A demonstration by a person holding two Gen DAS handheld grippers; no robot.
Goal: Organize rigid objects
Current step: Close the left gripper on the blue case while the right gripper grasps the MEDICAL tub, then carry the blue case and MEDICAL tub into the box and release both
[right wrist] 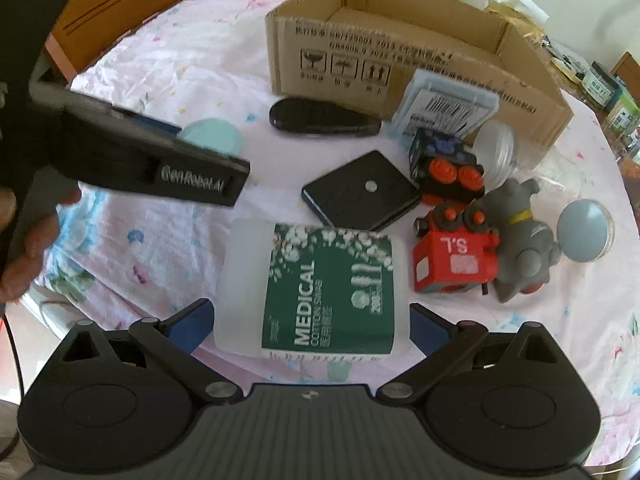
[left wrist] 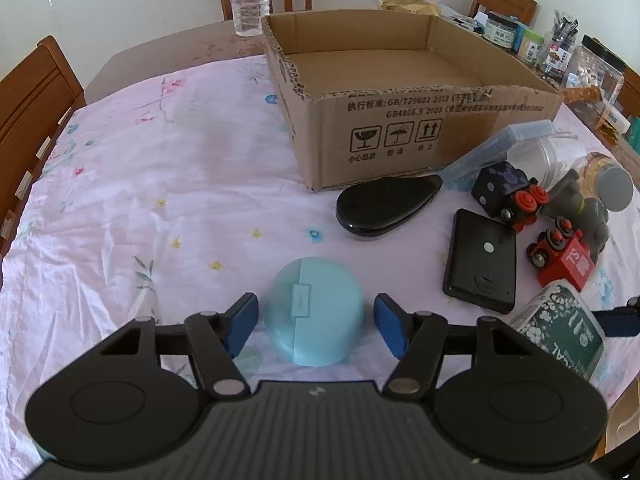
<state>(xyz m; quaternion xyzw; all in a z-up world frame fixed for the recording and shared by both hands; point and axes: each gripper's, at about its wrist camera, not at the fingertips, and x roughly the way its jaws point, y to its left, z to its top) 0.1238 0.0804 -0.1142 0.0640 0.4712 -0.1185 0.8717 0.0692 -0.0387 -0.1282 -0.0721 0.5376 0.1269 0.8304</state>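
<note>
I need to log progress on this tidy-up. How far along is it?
Done: nothing yet; the cardboard box looks empty. In hand: the left gripper brackets the light blue round case, and the right gripper brackets the medical cotton swab box, neither lifted. Left: the black oval case, black flat device, toy trains and grey figurine.

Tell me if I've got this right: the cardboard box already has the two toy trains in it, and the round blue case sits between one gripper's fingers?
Not quite. The cardboard box is empty in the left wrist view; both toy trains lie outside it. The round blue case does sit between the left gripper fingers.
</note>
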